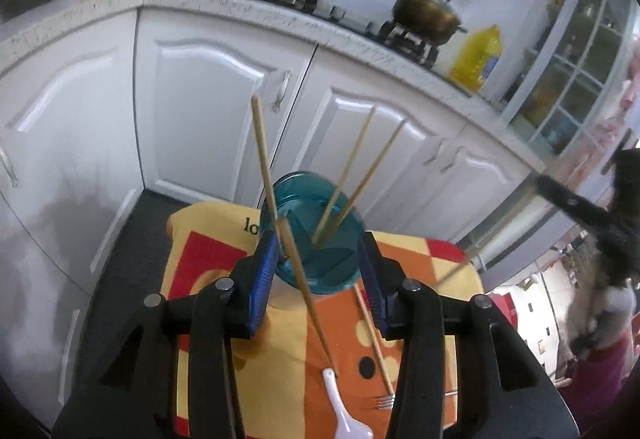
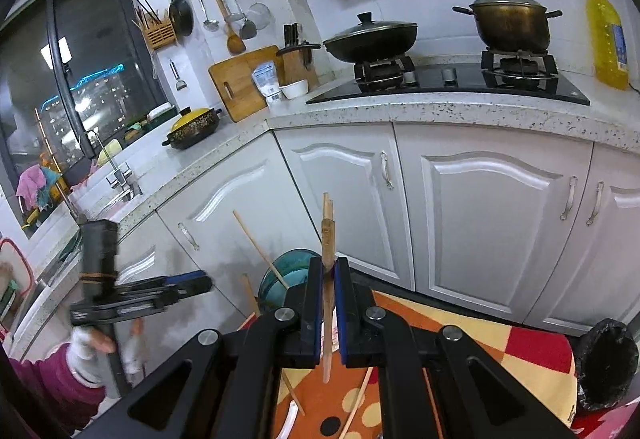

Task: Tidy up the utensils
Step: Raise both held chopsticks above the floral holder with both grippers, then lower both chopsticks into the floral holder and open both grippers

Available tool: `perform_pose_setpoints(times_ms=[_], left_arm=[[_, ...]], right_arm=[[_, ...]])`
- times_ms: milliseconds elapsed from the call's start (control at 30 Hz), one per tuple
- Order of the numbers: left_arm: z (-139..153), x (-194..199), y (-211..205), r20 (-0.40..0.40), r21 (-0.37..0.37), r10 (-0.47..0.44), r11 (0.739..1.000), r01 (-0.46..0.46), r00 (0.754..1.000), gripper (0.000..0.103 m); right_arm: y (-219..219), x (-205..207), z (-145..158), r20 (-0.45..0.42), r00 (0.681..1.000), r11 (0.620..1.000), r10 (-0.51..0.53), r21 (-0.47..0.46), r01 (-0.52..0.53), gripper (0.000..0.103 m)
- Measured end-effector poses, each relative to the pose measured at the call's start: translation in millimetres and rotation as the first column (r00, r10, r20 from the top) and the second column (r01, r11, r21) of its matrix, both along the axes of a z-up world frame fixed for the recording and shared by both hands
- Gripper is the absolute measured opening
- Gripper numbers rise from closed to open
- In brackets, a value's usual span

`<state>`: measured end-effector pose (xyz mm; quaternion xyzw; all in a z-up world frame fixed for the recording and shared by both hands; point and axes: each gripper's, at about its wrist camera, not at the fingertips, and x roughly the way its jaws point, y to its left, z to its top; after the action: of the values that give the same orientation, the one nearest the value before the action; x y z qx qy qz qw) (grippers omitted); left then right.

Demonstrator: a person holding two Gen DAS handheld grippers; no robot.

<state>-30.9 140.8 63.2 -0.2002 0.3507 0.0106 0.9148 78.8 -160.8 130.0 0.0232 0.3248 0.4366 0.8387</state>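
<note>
Left gripper (image 1: 320,271) fingers are spread around the teal cup (image 1: 314,235); right gripper (image 2: 329,303) fingers pinch chopsticks (image 2: 328,239) upright.

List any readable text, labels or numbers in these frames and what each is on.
"lo": cut-off black letters on the patterned tablecloth, behind the teal cup.
Yellow oil bottle: blue label, too blurred to read.
White packet by the cutting board: print too small to read.
Nothing else readable.

Left wrist view: close above teal cup (image 1: 316,235), facing cabinets. Right wrist view: set further back, facing stove (image 2: 448,79). Shared: cup, patterned cloth (image 1: 280,351), cabinets, stove
</note>
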Motion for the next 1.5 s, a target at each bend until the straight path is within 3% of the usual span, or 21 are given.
perform_pose_setpoints(times_ms=[133,267,300,333,400,467,600,833,1033,1167,1500], left_arm=[[-24.2,22.9,-2.2,-0.041,0.06,0.02,0.998,-0.018,0.999,0.04],[-41.8,39.5,-1.9,-0.07,0.043,0.014,0.999,-0.011,0.997,0.04],[-44.6,42.1,-1.7,-0.068,0.039,0.012,0.999,-0.01,0.998,0.035],[-45.6,44.2,-1.4,-0.068,0.04,0.014,0.999,-0.012,0.998,0.023],[-49.2,48.4,0.5,-0.076,0.044,0.023,0.999,-0.02,0.997,0.01],[-48.0,46.7,3.3,-0.063,0.019,0.021,1.0,-0.02,0.998,0.009],[-30.1,32.7,4.1,-0.025,-0.02,-0.004,1.0,0.003,1.0,0.006],[49.5,2.6,6.5,0.091,-0.062,-0.097,0.993,0.103,0.991,0.006],[103.2,-1.3,13.5,0.174,0.041,-0.087,0.996,0.081,0.981,0.006],[114.5,9.2,20.3,0.194,0.092,-0.059,0.995,0.042,0.979,0.006],[100.2,32.2,28.6,0.182,0.157,-0.031,0.988,0.002,0.983,0.006]], right_arm=[[2.0,-3.4,0.1,0.001,1.0,1.0,0.013,0.0,-0.013,0.005],[5.7,-6.5,-0.1,0.003,1.0,1.0,0.026,-0.003,-0.026,0.005],[6.1,-6.2,-0.1,0.003,1.0,1.0,0.028,-0.002,-0.028,0.005],[7.0,-5.9,0.3,0.003,1.0,1.0,0.03,0.0,-0.03,0.005],[8.3,-5.8,1.5,0.003,1.0,0.999,0.031,0.008,-0.031,0.005],[9.7,-6.0,3.4,0.005,0.999,0.999,0.033,0.017,-0.033,0.005],[12.9,-6.0,10.9,0.02,0.999,0.999,0.042,0.032,-0.042,0.005],[28.1,4.7,36.6,0.062,0.997,0.996,0.044,0.079,-0.049,0.005],[54.6,23.8,43.2,0.107,0.994,0.998,-0.016,0.066,0.009,0.005],[75.9,37.1,34.7,0.111,0.993,0.999,-0.035,0.038,0.031,0.005],[111.5,56.8,-7.0,0.058,0.998,0.999,-0.022,-0.029,0.023,0.005]])
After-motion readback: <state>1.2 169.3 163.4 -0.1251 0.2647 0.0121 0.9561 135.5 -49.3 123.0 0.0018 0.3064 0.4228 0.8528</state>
